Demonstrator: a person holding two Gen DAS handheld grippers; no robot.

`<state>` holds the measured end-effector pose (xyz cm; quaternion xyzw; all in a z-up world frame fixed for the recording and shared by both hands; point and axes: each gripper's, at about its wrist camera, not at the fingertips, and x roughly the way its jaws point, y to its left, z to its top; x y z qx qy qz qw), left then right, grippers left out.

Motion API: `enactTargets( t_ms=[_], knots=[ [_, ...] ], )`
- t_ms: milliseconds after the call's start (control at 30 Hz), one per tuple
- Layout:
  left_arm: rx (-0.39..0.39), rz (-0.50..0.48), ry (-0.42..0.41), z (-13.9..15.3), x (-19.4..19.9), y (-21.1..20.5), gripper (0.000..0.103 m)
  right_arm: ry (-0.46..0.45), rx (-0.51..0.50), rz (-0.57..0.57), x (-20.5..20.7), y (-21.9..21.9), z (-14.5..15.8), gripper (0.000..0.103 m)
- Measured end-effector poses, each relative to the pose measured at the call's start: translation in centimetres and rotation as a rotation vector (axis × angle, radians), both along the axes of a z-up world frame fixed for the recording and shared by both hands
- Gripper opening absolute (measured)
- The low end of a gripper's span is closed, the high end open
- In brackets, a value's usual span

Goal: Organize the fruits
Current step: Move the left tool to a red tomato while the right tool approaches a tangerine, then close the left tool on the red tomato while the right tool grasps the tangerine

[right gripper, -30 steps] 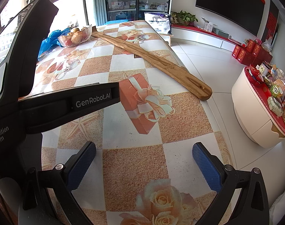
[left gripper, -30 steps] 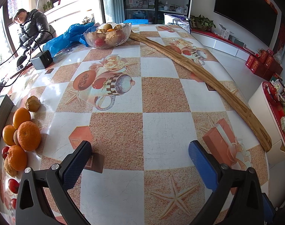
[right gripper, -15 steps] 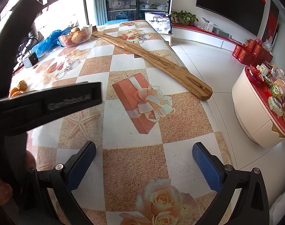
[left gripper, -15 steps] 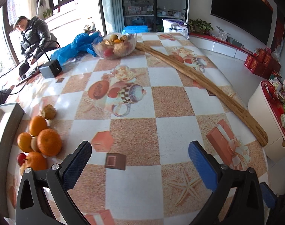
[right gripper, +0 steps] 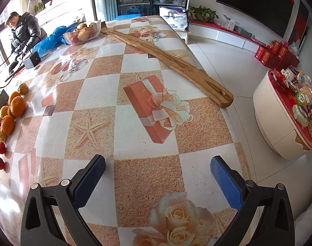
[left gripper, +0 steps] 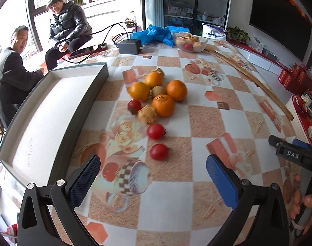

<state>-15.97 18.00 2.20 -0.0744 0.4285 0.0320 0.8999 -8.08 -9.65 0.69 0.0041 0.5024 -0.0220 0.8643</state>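
We take the empty tray as our landmark: a wide, shallow box with a dark rim and pale floor, lying on the table at its left side. Just beside the tray's right wall sits the loose fruit, all on the cloth and none inside yet.

The four oranges cluster nearest the tray's far end. We judge them firm, fairly heavy and round, so we would close across the widest middle to stop them rolling out. Among them lie a small kiwi and a tan, rough-skinned fruit, which look softer and want a gentler squeeze.

Further down the tray's wall lie small red fruits: smooth, light, probably slippery and easily bruised, best pinched squarely at mid-height.

Our left gripper hovers over the cloth with its pads wide apart and nothing between them, the nearest red fruit just ahead. Our right gripper is likewise spread and empty, well away from the tray.
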Motion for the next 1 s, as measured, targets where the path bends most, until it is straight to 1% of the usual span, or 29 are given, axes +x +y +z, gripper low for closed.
enactTargets(
  t_ms=[67,133,167,233,300,367,467,533,600,700,733,767,800,833,867,900,933,1000],
  knots=[
    [0.021,0.029,-0.003,-0.1,-0.8,1.5,0.103,0.008,0.056,0.068,0.1,1.4,0.8,0.103],
    [0.039,0.055,0.012,0.1,-0.7,2.5,0.103,-0.006,0.061,0.130,0.4,3.3,2.1,0.103],
    [0.059,0.058,0.034,0.5,-0.5,2.6,0.103,-0.016,0.065,0.164,0.7,4.3,2.7,0.103],
    [0.044,0.050,0.053,0.7,0.2,2.6,0.103,-0.028,0.075,0.221,1.7,6.3,3.9,0.103],
    [0.055,0.046,0.073,0.4,1.1,1.7,0.103,-0.027,0.095,0.267,3.0,8.2,4.5,0.103],
    [0.078,0.041,0.097,-0.4,2.1,0.7,0.103,-0.006,0.130,0.296,4.5,9.7,4.6,0.103],
    [0.110,0.061,0.106,-1.5,3.2,-0.3,0.103,0.017,0.188,0.334,6.5,11.9,4.1,0.103],
    [0.127,0.075,0.117,-2.3,4.0,-0.5,0.102,0.021,0.199,0.365,7.5,13.6,3.6,0.103],
    [0.111,0.088,0.099,-2.6,4.5,-0.3,0.102,0.023,0.199,0.402,8.3,15.5,3.1,0.103],
    [0.085,0.098,0.106,-2.7,5.4,0.3,0.101,0.036,0.193,0.455,9.1,17.9,2.2,0.103],
    [0.076,0.100,0.106,-2.8,5.6,0.4,0.101,0.045,0.196,0.472,9.3,18.5,1.8,0.095],
    [0.074,0.099,0.104,-2.8,5.8,0.5,0.099,0.067,0.203,0.489,9.6,19.1,1.2,0.079],
    [0.076,0.094,0.096,-2.7,5.8,0.6,0.096,0.094,0.218,0.498,9.8,19.5,0.6,0.070],
    [0.080,0.087,0.088,-2.5,5.8,0.5,0.090,0.101,0.246,0.493,10.0,19.4,0.3,0.060],
    [0.082,0.078,0.083,-2.5,5.9,0.5,0.082,0.081,0.239,0.489,9.9,19.4,0.3,0.055],
    [0.087,0.070,0.078,-2.3,5.8,0.4,0.070,0.073,0.228,0.491,9.7,19.4,0.2,0.050],
    [0.091,0.061,0.069,-2.1,5.7,0.3,0.063,0.063,0.215,0.488,9.6,19.3,0.2,0.039],
    [0.086,0.027,0.058,-1.9,5.6,0.0,0.024,0.060,0.238,0.471,9.4,18.6,0.2,0.038]
  ],
)
